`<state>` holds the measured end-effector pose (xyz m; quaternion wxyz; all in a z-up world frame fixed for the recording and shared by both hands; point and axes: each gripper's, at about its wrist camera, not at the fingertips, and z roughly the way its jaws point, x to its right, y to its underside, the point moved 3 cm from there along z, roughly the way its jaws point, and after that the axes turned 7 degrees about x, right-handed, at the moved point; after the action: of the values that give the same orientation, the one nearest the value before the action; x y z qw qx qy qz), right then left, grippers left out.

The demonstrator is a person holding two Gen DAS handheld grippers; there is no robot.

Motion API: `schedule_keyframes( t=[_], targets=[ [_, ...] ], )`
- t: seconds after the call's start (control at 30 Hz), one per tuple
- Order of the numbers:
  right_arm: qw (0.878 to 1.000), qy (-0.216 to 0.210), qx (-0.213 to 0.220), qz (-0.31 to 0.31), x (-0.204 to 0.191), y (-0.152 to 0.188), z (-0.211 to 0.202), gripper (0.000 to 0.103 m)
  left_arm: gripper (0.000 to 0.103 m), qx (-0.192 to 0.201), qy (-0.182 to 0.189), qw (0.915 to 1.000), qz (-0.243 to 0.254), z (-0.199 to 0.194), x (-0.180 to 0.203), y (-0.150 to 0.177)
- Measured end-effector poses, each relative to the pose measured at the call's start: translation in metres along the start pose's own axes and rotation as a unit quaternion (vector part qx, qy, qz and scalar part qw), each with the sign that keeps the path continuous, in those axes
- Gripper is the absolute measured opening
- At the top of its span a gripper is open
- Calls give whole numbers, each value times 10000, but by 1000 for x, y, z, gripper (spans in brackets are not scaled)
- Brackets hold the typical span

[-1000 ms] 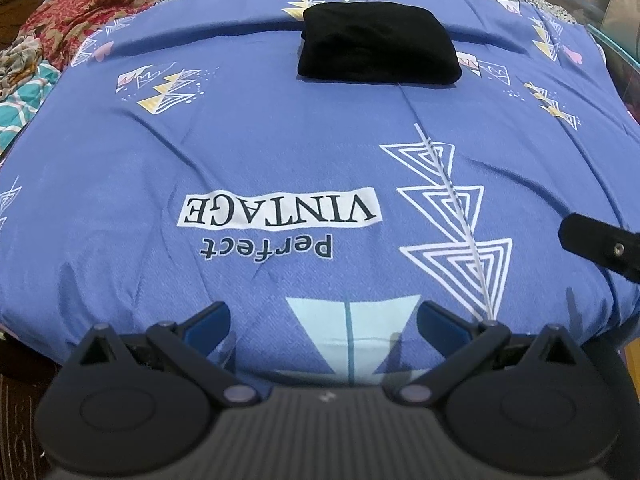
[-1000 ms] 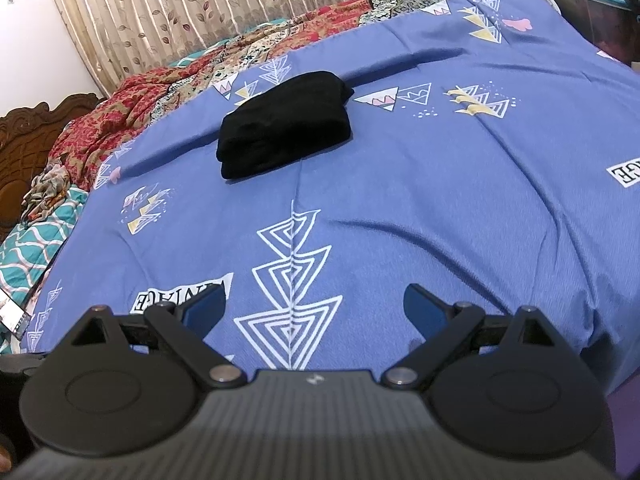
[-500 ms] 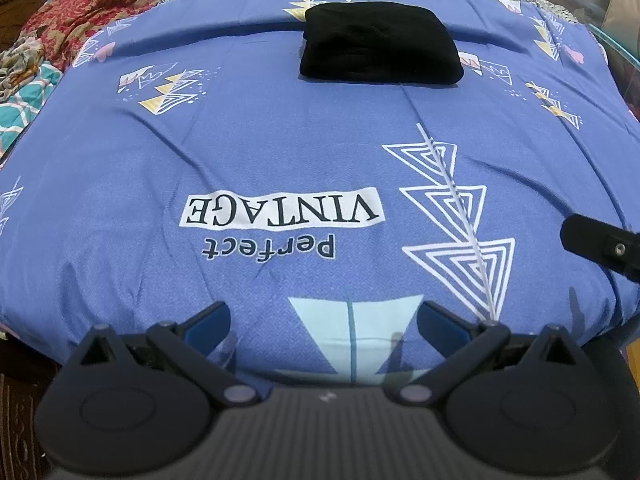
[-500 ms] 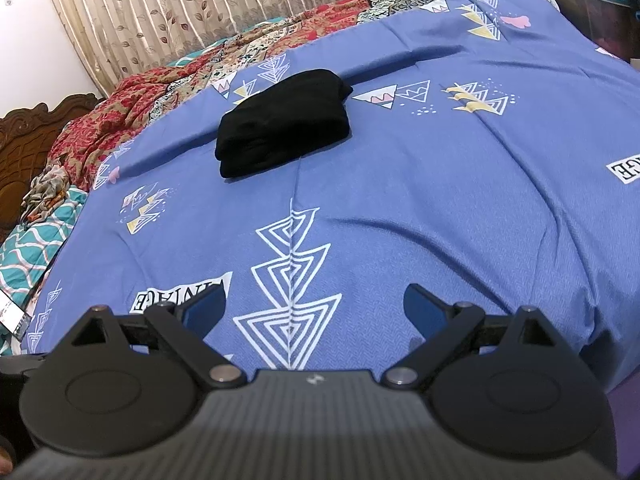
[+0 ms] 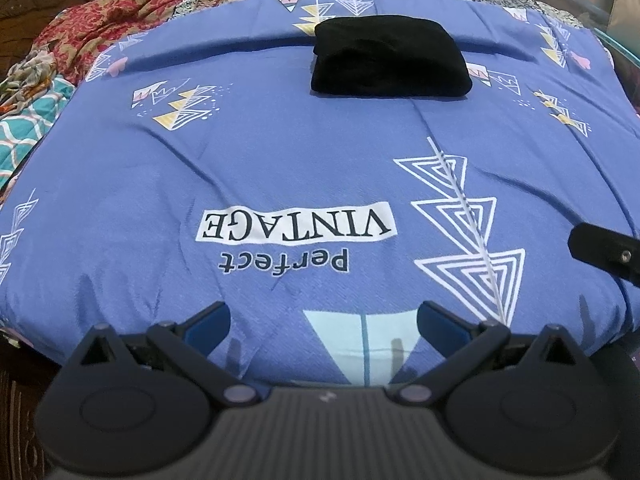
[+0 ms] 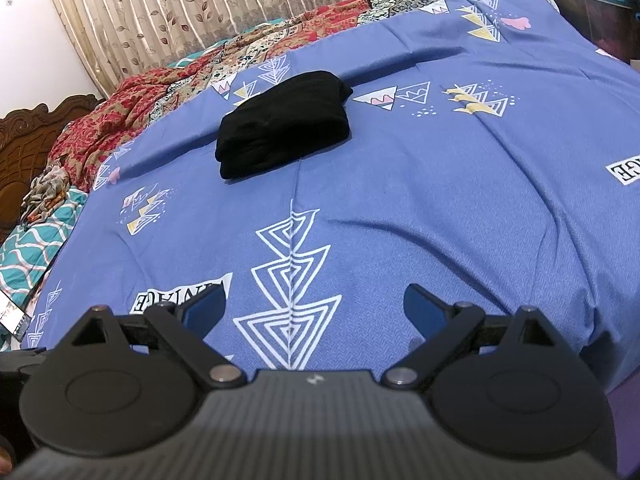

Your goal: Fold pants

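Observation:
The black pants point(image 5: 388, 60) lie folded into a compact rectangle on the far part of the blue printed bedsheet point(image 5: 280, 160); they also show in the right wrist view point(image 6: 282, 134). My left gripper point(image 5: 322, 322) is open and empty, held over the near edge of the bed, far from the pants. My right gripper point(image 6: 314, 308) is open and empty too, also near the bed's front edge. A black part of the right gripper point(image 5: 604, 252) shows at the right edge of the left wrist view.
A red patterned quilt point(image 6: 120, 128) and a teal patterned cloth point(image 6: 32, 248) lie bunched along the left side of the bed. Leaf-print curtains point(image 6: 200, 12) hang behind. A carved wooden headboard point(image 6: 24, 136) stands at the far left. A glass-topped unit point(image 6: 592, 8) sits at the right.
Both grippers have tilted up slightly, so the pants sit a little lower in each view. Nothing on the bed has moved.

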<state>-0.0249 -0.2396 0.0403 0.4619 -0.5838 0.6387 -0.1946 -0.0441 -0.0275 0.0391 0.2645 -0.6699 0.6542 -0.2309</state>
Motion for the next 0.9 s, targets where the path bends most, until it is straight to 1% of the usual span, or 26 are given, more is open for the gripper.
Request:
schedule_keyframes(
  t=[0.63, 0.9],
  targets=[
    [10000, 12, 11, 2, -3, 1, -1, 97, 103, 28, -89, 10000, 10, -2, -2, -2],
    [10000, 14, 12, 4, -3, 1, -1, 97, 103, 95, -146, 9998, -8, -3, -3, -3]
  ],
)
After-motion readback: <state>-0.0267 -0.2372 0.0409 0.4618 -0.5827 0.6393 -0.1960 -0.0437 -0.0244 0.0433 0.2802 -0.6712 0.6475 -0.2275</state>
